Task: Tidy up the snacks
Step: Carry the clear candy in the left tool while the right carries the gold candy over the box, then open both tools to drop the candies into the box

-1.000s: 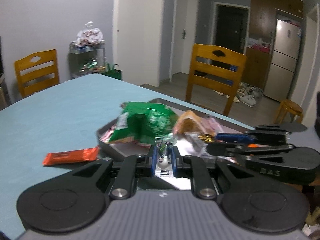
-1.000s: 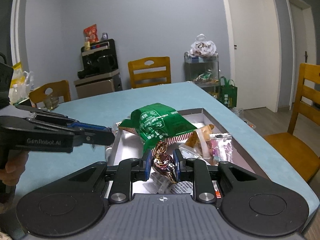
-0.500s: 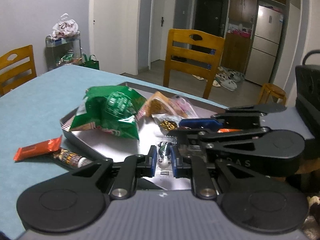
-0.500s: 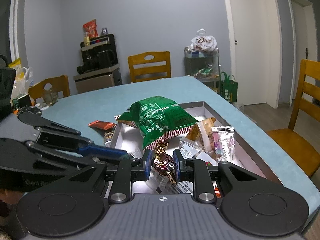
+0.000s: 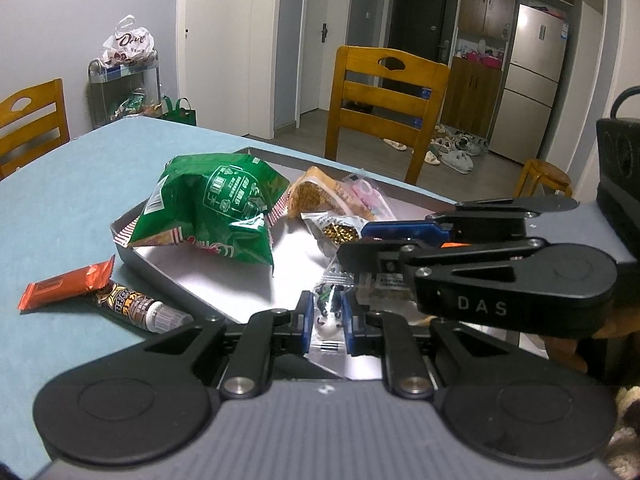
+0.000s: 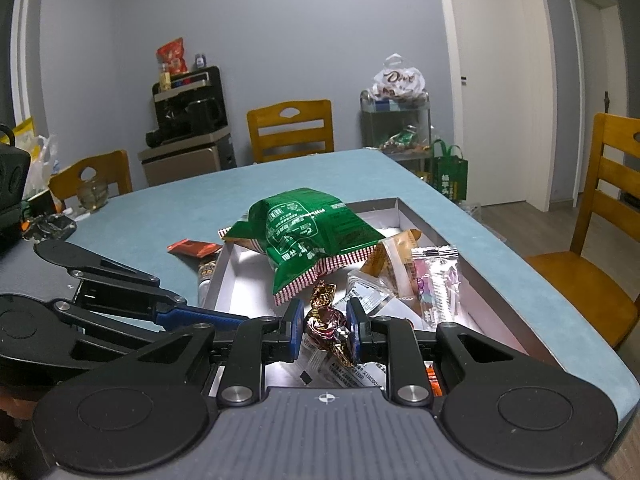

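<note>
At lower centre of the left wrist view, the left tongs (image 5: 327,317) clamp a small clear-wrapped black-and-white candy (image 5: 329,312) above the shallow grey tray (image 5: 148,261). The right tongs (image 6: 323,325) pinch a crinkled maroon-and-gold foil candy (image 6: 326,320), lower centre, over the same tray on the blue surface (image 6: 208,204).

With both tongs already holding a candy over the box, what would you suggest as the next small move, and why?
Probably open the right tongs to drop the foil candy: it hangs over the box where the other snacks lie. The left tongs can then drop the panda candy too.
</note>
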`<state>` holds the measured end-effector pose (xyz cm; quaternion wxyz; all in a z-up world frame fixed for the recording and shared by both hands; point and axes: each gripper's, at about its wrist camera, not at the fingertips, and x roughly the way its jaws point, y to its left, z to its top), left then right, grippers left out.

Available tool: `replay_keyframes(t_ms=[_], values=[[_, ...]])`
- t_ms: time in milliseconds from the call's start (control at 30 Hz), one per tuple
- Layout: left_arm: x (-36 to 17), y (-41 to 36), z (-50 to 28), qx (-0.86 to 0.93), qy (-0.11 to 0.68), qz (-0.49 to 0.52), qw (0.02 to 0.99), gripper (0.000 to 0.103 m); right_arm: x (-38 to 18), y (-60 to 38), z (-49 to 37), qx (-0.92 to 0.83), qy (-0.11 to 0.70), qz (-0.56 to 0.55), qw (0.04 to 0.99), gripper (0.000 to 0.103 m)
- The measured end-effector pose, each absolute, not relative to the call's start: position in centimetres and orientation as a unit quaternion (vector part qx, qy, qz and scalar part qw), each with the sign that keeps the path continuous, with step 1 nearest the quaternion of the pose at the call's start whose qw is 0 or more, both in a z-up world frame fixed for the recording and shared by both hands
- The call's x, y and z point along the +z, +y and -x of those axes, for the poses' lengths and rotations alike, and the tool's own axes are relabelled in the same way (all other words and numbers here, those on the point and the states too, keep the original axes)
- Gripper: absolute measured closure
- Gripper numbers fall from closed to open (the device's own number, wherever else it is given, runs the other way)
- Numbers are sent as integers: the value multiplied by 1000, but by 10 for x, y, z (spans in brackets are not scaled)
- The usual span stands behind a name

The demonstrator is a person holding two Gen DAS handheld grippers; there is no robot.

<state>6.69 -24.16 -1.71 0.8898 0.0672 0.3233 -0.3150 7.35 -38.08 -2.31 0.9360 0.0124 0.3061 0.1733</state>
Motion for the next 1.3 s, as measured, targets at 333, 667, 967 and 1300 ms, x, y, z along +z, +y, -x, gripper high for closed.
replay_keyframes(t_ms=[333,667,967,1300], values=[[-21,-244,-70,-315,330,-69,887,91,-23,-382,-74,171,306,-13,936,78],[-22,-245,-70,-313,329,-68,888,91,-24,-382,-74,166,307,-20,937,78],[-21,-243,-68,-312,329,-69,889,80,-22,-383,-72,164,303,-23,938,72],[-13,-237,-63,-302,304,-66,901,17,-16,-386,-69,158,296,-33,942,49]])
